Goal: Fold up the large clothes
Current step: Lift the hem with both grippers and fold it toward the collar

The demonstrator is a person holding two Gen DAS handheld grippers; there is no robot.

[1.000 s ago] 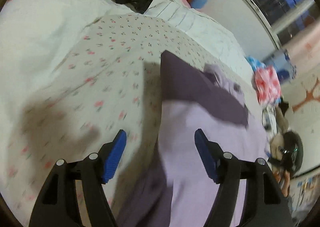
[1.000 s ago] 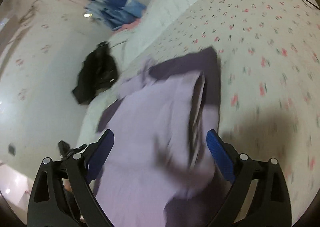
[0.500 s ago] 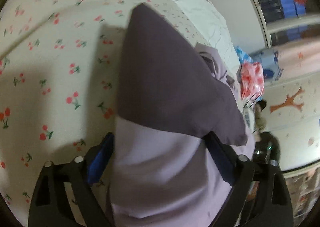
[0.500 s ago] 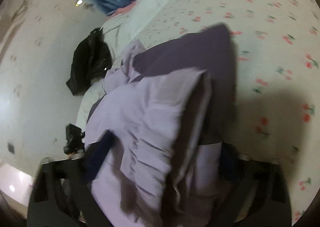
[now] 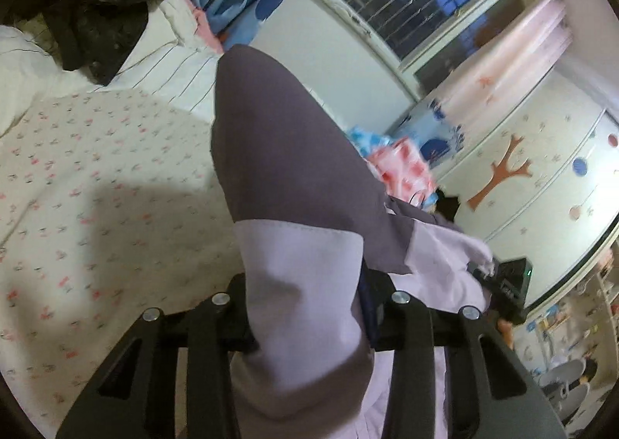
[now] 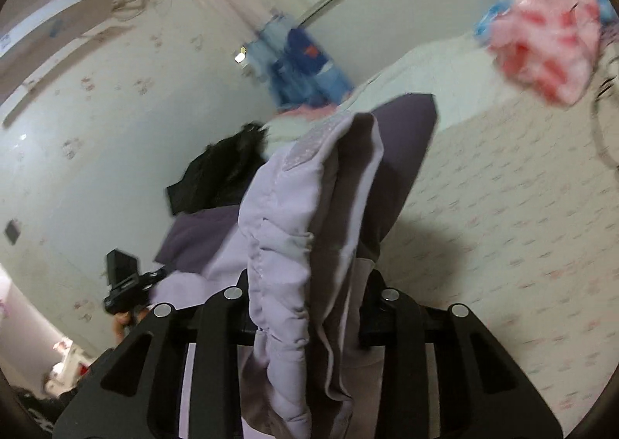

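Pinching the purple jacket tight between both tongs, left gripper and right gripper, above the bed.

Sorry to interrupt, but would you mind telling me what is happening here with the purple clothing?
A person is folding a two-tone purple jacket over a bed with a cherry-print bedsheet. The left gripper and right gripper are each shut on a bunch of the jacket and hold it raised off the sheet, the fabric draping between them. A black garment and a pink bag lie at the bed's edges.
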